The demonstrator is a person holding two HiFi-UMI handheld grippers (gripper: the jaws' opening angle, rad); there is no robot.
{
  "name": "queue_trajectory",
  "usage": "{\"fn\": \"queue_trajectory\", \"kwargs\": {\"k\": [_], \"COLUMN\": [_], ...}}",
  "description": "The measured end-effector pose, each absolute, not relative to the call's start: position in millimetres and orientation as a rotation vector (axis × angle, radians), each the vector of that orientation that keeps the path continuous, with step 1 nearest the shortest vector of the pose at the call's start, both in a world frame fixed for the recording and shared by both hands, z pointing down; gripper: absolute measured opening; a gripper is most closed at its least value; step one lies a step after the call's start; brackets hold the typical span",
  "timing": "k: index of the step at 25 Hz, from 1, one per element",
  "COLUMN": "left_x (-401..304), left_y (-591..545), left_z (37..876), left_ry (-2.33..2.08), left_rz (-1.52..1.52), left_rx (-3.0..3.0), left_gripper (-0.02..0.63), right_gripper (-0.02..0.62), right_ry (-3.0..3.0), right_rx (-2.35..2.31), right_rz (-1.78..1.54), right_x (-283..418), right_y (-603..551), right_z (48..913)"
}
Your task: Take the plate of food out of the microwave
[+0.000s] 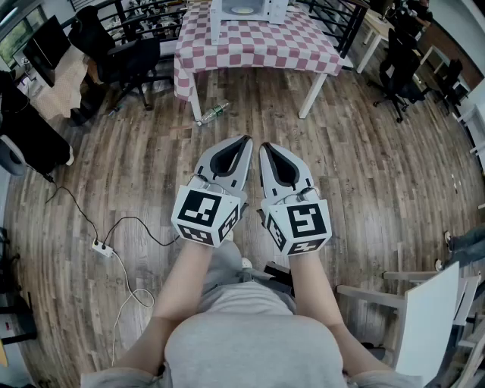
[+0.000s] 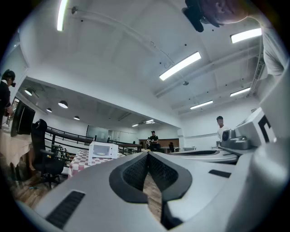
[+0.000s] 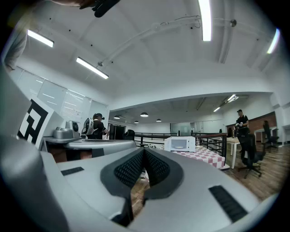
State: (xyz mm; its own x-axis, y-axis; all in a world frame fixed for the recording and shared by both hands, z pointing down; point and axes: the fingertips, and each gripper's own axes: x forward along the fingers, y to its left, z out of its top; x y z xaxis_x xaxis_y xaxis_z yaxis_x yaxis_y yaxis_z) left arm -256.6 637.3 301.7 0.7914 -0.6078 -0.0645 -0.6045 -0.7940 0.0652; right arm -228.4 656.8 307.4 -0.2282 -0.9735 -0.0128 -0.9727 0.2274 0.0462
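Left gripper (image 1: 243, 141): grey two-jaw tool, jaws together, empty.
Right gripper (image 1: 266, 148): same make, jaws together, empty.
White box microwave (image 1: 217, 14): on red-and-white checked table (image 1: 258, 49), well ahead.
Pale round plate (image 1: 242, 10): inside microwave.

Seen from above, two bare forearms reach forward side by side. The left gripper (image 1: 241, 141) and right gripper (image 1: 264, 148) sit near each other. Both have their jaws closed together, holding nothing.
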Motion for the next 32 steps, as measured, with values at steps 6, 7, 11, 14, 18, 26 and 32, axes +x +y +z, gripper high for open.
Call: {"fn": "queue_trajectory", "kwargs": {"k": [6,7,11,14,18,26,32], "left_x": [-255,-254,-251,-251,-246,-231,-218], "left_y": [640,640,630,616,596,542,494], "left_z": [302,302,305,308,309,310,311], "left_ry": [-0.982,-0.981,-0.980,-0.987,-0.984,-0.949,-0.933], "left_rz": [-0.124,-0.125,-0.118,-0.114,-0.113,-0.114,-0.115], "left_rx": [2.936,2.938,2.933,2.923,2.922,2.920,2.928], "left_gripper": [0.003,0.003,0.003,0.003,0.003,0.003,0.003], "right_gripper": [0.025,0.025,0.025,0.025,0.025,0.025,0.025], "right_ry": [-2.421,-2.415,-2.449,-2.464,-2.456,-2.429,-2.420], "right_rx": [1.964,1.967,2.007,2.009,1.986,1.996,1.992], "right_rz": [-0.069,-0.067,-0.054,-0.071,-0.082,-0.060,-0.053], "right_x": [-225,-224,-217,-216,-215,-201,-190], "right_y": [661,660,651,639,621,568,519], "right_z": [308,309,308,307,309,313,317]}}
